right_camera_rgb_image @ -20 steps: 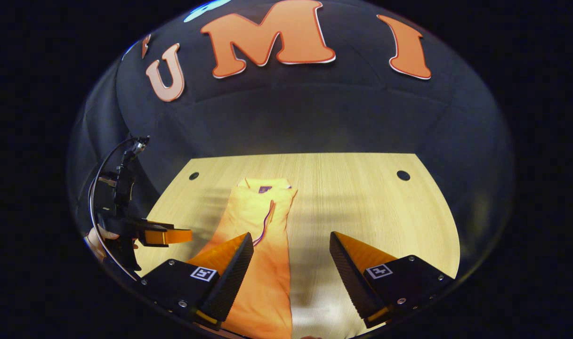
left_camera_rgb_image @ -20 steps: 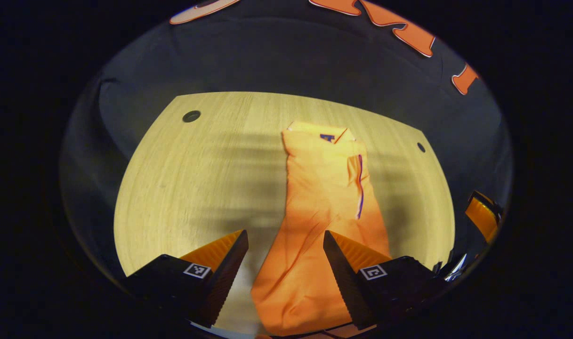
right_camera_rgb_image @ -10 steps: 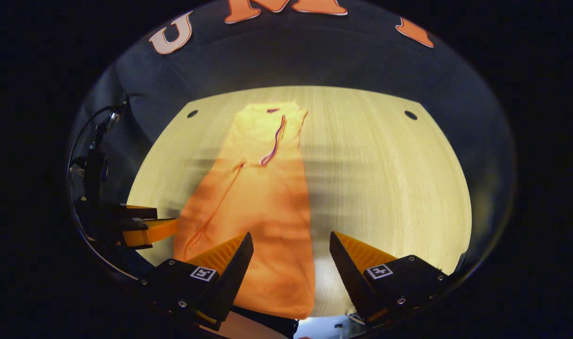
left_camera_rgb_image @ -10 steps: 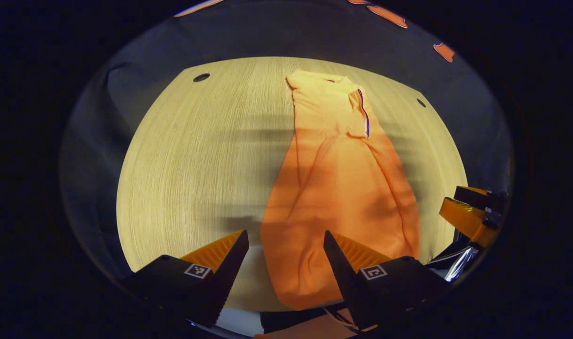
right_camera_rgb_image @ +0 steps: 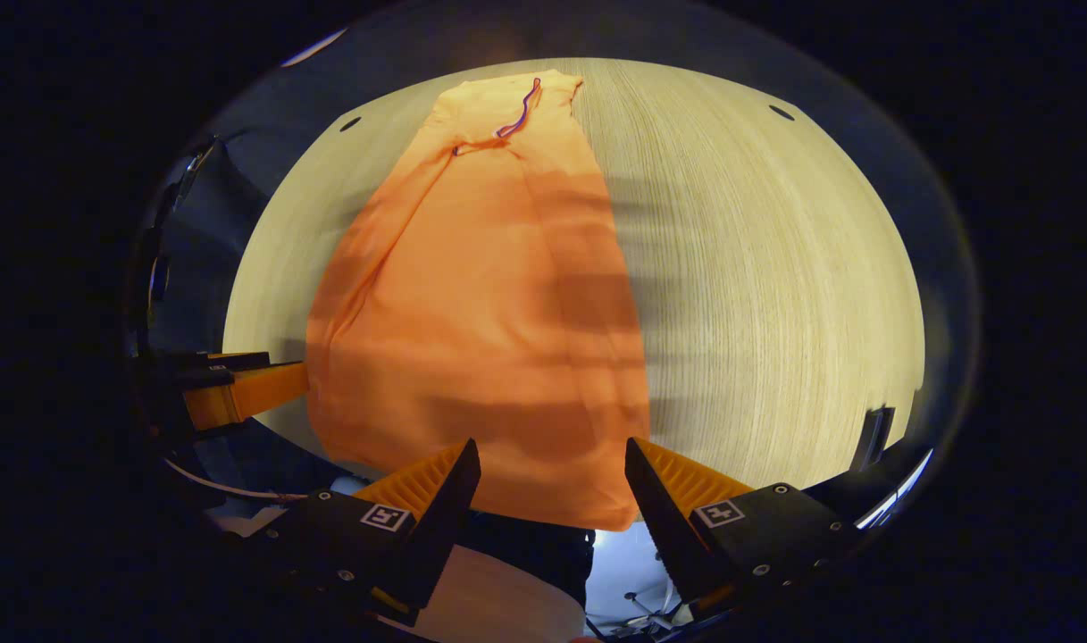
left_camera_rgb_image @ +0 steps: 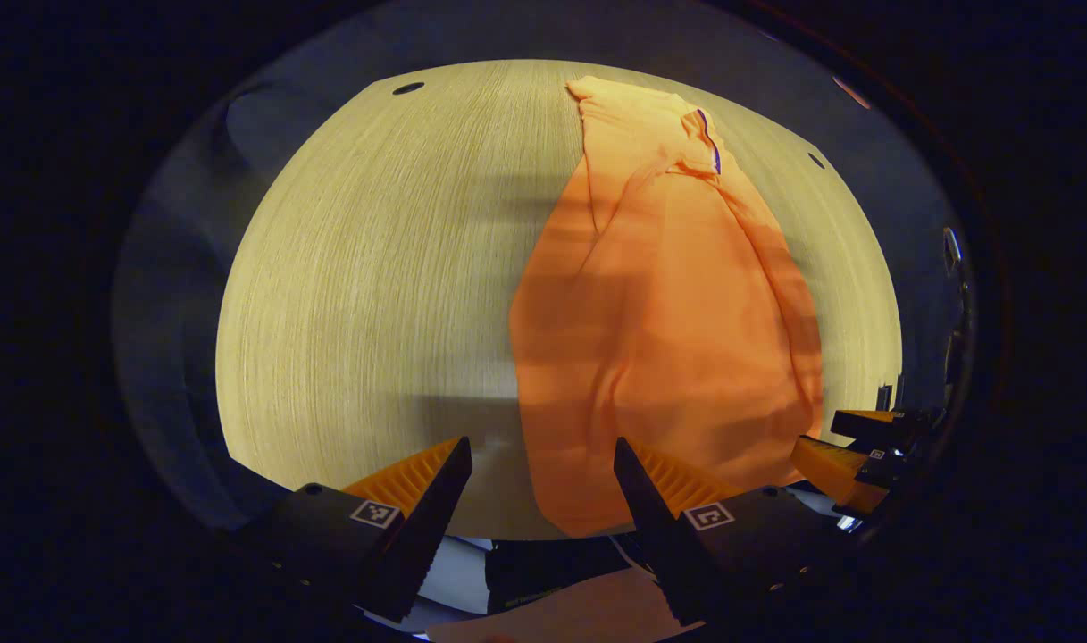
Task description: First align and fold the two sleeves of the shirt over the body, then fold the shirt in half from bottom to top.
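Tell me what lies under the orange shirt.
The orange shirt lies flat on the wooden table, whose bare top shows around it. Anything beneath the cloth is covered.

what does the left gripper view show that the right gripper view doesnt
Left gripper view: bare table left of the shirt, the right gripper at the right edge. Right gripper view: bare table on the shirt's right, the left gripper at the left edge. Both: the shirt lying lengthwise, collar far, both grippers open.
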